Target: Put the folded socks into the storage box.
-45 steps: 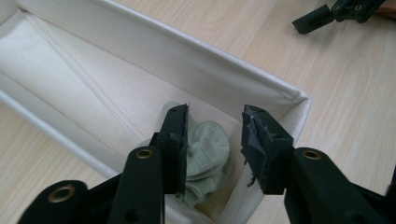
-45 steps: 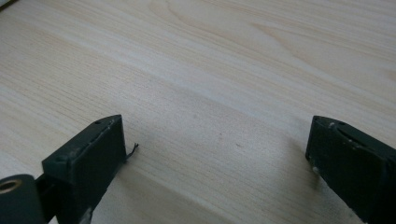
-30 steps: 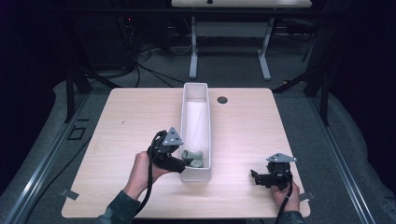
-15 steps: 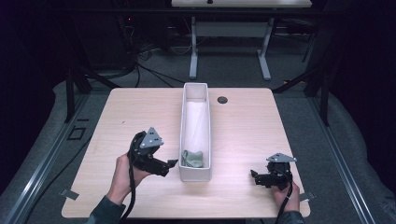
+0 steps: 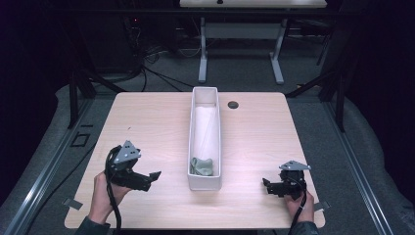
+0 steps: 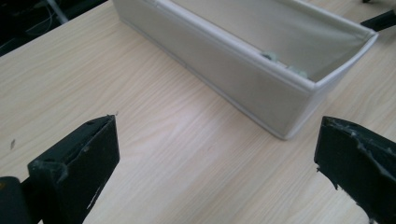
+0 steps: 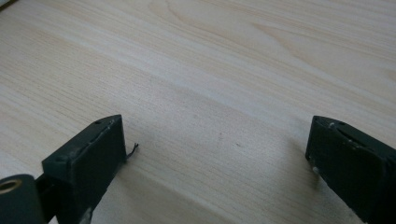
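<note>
I've dropped off the crumpled grey-green cloth point(image 5: 202, 166); it lies bunched at the near end of the long white fabric bin point(image 5: 194, 147), mid-table. My left gripper point(image 5: 152, 175) sits left of the bin, its jaws just spread wide and empty. I'd retreat level, clear of the rim. My right gripper point(image 5: 266, 184), near right, gapes empty.

In the left gripper view, the white fabric bin point(image 6: 243, 81) ahead of the left gripper point(image 6: 217, 163) runs off the top edge, and its near wall hides all but two pale slivers of the grey-green item point(image 6: 271, 56) inside. From the high view that crumpled grey-green item point(image 5: 202, 166) is too small to identify. In the right gripper view, the bottom edge cuts off both jaws of the right gripper point(image 7: 217, 154).
</note>
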Tool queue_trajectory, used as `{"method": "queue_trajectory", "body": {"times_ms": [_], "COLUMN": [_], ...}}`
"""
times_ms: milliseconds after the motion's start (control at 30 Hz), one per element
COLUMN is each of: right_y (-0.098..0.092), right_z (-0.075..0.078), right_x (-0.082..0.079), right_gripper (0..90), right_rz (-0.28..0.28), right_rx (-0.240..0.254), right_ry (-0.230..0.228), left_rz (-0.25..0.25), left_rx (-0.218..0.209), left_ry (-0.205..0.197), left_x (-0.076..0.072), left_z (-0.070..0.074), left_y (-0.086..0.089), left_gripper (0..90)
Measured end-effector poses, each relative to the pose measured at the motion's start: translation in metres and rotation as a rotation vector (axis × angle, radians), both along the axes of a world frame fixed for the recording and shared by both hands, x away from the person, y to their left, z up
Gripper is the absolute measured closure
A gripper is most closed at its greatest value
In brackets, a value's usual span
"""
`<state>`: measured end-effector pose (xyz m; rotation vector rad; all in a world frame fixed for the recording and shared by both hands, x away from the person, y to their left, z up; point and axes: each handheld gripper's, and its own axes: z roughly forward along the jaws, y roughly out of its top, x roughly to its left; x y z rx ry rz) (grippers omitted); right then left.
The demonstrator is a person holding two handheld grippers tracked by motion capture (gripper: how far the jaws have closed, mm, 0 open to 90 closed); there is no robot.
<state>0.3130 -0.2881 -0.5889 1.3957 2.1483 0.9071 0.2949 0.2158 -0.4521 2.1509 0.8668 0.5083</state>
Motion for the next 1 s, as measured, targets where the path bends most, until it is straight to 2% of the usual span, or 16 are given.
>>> {"method": "queue_trajectory", "body": {"times_ms": [467,733,1000], "right_y": [0.000,0.000,0.000], "right_z": [0.000,0.000,0.000], "right_x": [0.000,0.000,0.000], "right_gripper": [4.5,4.5,4.3], "right_rz": [-0.002,-0.003,-0.004], "right_rx": [0.001,0.002,0.004], "right_ry": [-0.002,-0.002,-0.002], "left_rz": [0.103,0.179,0.251], "left_rx": [-0.037,-0.048,-0.042], "left_ry": [0.048,0.061,0.072], "left_x": [-0.003,0.001,0.004], "left_z": [-0.043,-0.080,-0.114], "left_y": [0.044,0.066,0.078], "left_gripper": [0.1,0.0,0.0]}}
